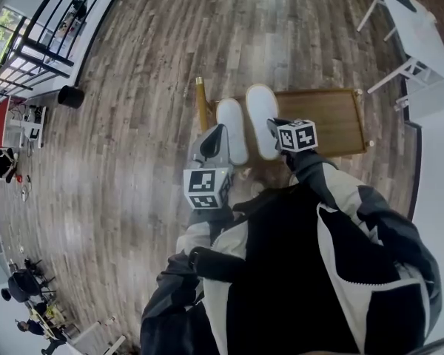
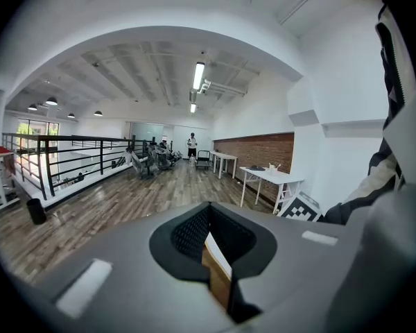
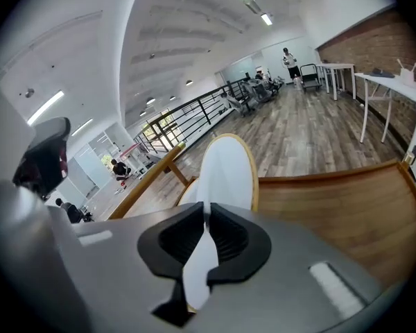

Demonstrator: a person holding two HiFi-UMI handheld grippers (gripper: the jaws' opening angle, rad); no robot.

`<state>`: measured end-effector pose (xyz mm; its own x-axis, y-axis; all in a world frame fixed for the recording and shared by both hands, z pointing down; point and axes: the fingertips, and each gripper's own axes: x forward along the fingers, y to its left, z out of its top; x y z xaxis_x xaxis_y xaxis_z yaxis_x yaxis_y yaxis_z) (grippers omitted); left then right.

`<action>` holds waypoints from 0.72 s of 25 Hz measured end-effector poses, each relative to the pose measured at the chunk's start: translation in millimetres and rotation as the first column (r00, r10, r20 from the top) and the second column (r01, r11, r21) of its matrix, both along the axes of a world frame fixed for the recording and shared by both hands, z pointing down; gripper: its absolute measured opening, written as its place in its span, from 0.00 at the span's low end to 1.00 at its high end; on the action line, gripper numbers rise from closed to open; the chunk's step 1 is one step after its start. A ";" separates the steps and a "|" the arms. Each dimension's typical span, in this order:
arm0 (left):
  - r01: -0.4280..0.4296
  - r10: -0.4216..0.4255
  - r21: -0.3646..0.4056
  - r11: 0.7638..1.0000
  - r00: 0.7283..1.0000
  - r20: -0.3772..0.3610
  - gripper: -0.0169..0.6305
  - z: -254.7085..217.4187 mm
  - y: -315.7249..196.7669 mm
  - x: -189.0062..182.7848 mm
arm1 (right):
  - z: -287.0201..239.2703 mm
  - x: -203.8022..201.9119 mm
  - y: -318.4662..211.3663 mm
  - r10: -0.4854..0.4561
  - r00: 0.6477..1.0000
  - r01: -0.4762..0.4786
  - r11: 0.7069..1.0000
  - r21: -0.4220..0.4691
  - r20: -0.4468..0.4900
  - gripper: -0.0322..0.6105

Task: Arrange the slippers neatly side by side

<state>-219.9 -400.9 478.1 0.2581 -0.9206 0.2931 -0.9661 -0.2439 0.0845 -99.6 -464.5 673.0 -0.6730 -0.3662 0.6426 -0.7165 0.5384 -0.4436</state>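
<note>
Two white slippers lie side by side on a small wooden table (image 1: pixel 333 117), toes pointing away from me. The left slipper (image 1: pixel 233 124) sits slightly nearer to me than the right slipper (image 1: pixel 262 113). My left gripper (image 1: pixel 220 133) rests at the left slipper's heel. In the left gripper view its jaws (image 2: pixel 208 210) are closed. A white and tan sliver shows in the slit below them, and a grip cannot be made out. My right gripper (image 1: pixel 275 128) is shut on the heel of the right slipper (image 3: pixel 225 172), and white material fills the slit between its jaws (image 3: pixel 206 210).
The table (image 3: pixel 333 207) stands on a wood-plank floor. A black bin (image 1: pixel 71 96) and a black railing (image 1: pixel 37 43) are to the far left. White tables (image 1: pixel 407 28) stand at the upper right. Seated people are at the lower left.
</note>
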 end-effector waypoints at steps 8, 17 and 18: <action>-0.021 0.021 -0.007 1.000 0.999 0.024 0.04 5.5 12.7 -12.7 | 59.1 -16.2 -10.2 -0.003 0.992 -0.003 0.999 -0.051 -0.127 0.10; -0.004 0.004 -0.020 1.000 1.000 0.026 0.04 10.3 21.1 -24.8 | 86.0 -19.1 -13.1 -0.039 0.976 0.023 0.997 -0.073 -0.215 0.10; -0.004 0.004 -0.023 1.000 1.000 0.026 0.04 10.9 22.1 -25.5 | 89.1 -19.7 -11.7 -0.043 0.973 0.026 0.997 -0.076 -0.226 0.10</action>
